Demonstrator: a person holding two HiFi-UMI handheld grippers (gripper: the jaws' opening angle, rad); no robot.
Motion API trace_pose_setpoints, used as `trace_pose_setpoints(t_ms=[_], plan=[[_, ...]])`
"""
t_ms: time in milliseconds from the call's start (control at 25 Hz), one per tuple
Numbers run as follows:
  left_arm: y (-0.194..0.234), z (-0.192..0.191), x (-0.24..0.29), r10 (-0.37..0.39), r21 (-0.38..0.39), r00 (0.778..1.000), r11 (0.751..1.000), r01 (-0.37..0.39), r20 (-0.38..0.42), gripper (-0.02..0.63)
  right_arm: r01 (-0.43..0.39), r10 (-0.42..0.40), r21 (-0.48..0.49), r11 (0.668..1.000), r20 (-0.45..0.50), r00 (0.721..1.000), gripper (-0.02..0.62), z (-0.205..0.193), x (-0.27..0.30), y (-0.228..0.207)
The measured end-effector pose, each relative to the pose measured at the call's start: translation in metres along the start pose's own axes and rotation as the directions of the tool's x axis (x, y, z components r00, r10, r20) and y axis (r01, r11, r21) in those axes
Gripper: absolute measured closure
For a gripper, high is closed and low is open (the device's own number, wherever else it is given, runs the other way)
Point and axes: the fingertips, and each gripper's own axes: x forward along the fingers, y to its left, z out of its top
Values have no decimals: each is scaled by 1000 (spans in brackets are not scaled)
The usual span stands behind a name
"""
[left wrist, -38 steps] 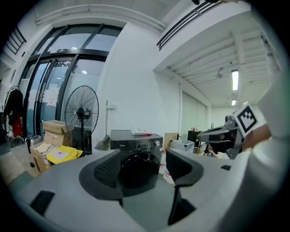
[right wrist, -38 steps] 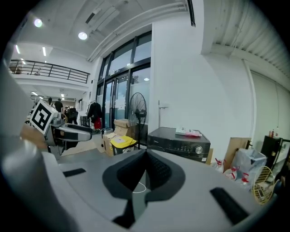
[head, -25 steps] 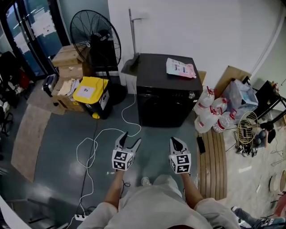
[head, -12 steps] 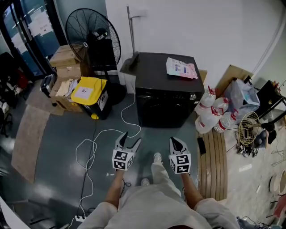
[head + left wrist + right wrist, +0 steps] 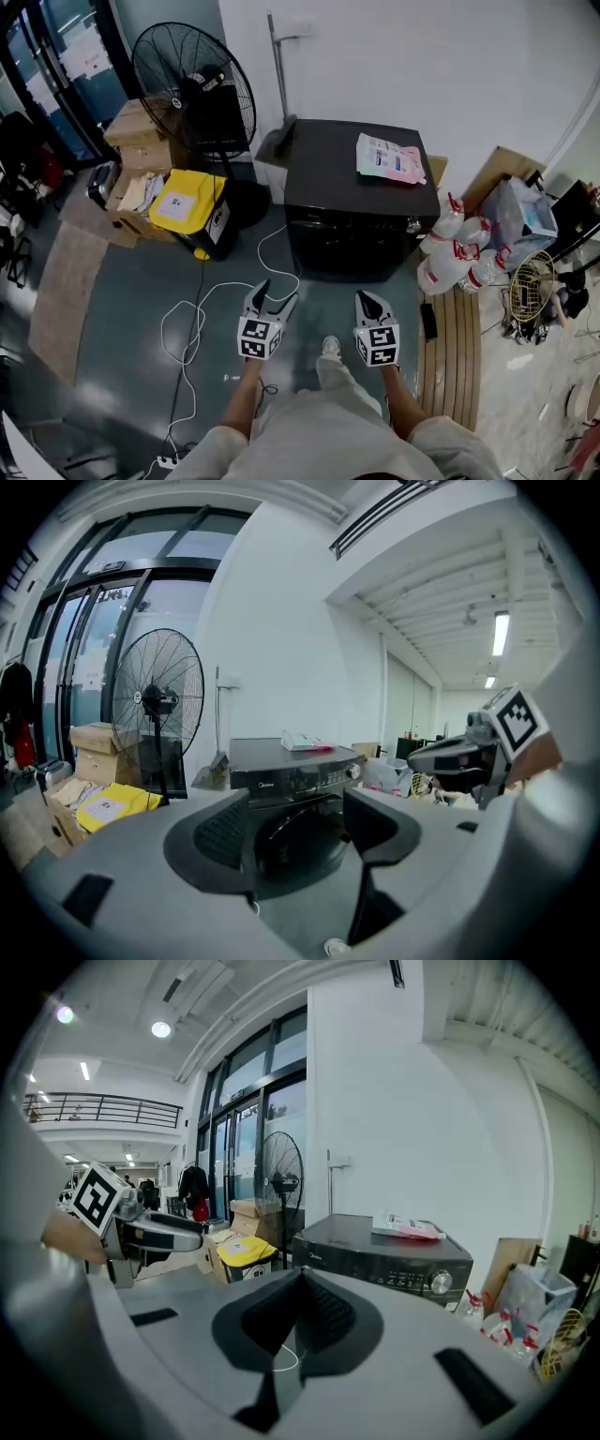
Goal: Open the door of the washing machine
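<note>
In the head view, the washing machine point(image 5: 361, 178) stands against the wall ahead of you, with its door point(image 5: 352, 248) shut on the front face. Compared with a second ago it sits a little larger and lower in frame, and your foot point(image 5: 330, 346) has stepped forward, so you are closing in and the door is still untouched. The left tool point(image 5: 278, 289) and right tool point(image 5: 364, 298) hang over the floor point(image 5: 112, 309), well short of the door. A white cable point(image 5: 202, 309) loops at your left. Bottles point(image 5: 459, 253) and a wooden board point(image 5: 450, 347) crowd the machine's right corner. The lane straight ahead looks passable.

In the left gripper view, the left tool point(image 5: 298, 829) is spread with nothing held. The washing machine point(image 5: 281, 761) shows through the gap, well apart.

In the right gripper view, the right tool point(image 5: 298, 1312) is pressed together on nothing. The washing machine point(image 5: 384, 1255), with its knob point(image 5: 439, 1282), lies right of the jaws. The step in hand, by judgement, is the approach; finding the door's edge comes next.
</note>
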Motion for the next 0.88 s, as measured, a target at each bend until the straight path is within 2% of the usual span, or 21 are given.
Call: trace_pose_setpoints(t_ms=[400, 880], plan=[[20, 9, 92, 34, -10, 998, 999, -35, -61, 311, -74, 74, 2, 997, -50, 996, 597, 6, 81, -64], [38, -11, 185, 48, -6, 985, 999, -50, -163, 311, -145, 151, 58, 988, -106, 983, 597, -18, 154, -111]])
